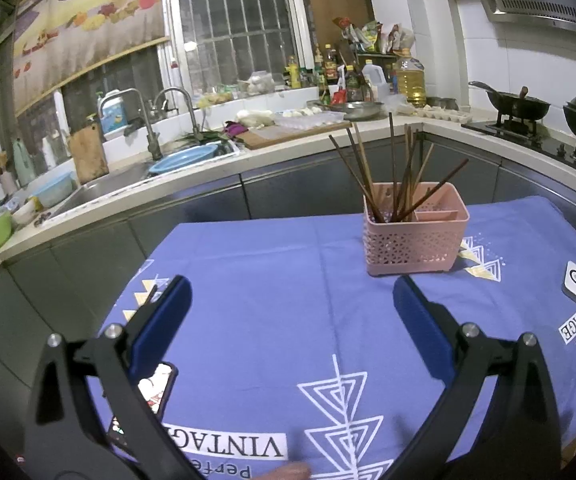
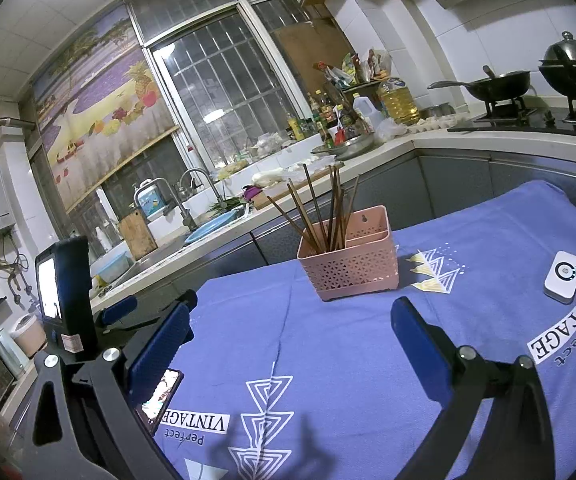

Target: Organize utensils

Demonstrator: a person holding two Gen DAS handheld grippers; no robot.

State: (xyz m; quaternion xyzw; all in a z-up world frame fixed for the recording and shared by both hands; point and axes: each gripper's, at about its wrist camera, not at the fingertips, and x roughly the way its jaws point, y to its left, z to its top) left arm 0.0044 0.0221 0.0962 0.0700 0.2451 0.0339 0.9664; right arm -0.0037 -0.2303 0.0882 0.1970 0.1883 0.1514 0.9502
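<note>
Your left gripper [image 1: 291, 300] sits low in the left wrist view with its blue-padded fingers [image 1: 164, 320] spread wide and nothing between them; only the purple tablecloth [image 1: 268, 264] shows in the gap. Your right gripper [image 2: 289, 326] is the same in the right wrist view: fingers [image 2: 415, 344] wide apart, holding nothing.

The pink utensil basket [image 1: 415, 232] stands upright on the cloth, above and right of centre in the left view, and just above centre in the right view [image 2: 349, 256]. It is well apart from both grippers. A bundle of dark brown chopsticks [image 1: 391, 172] stands in its larger compartment, at the left side of the basket in both views, fanned out and leaning in several directions. The narrower divided sections on the right of the basket show no contents that you can make out.

A phone [image 1: 156, 388] with a lit screen lies on the cloth at the lower left, partly hidden behind your left gripper's left finger; it also appears at the lower left of the right view [image 2: 164, 396]. A small white device [image 2: 565, 282] with a round mark lies on the cloth at the right edge. In the right view, the left gripper's body and its lit screen rise at the left of the frame, beside the table's edge.

The kitchen counter [image 1: 208, 184] with its sink [image 1: 108, 184] runs across the background.
</note>
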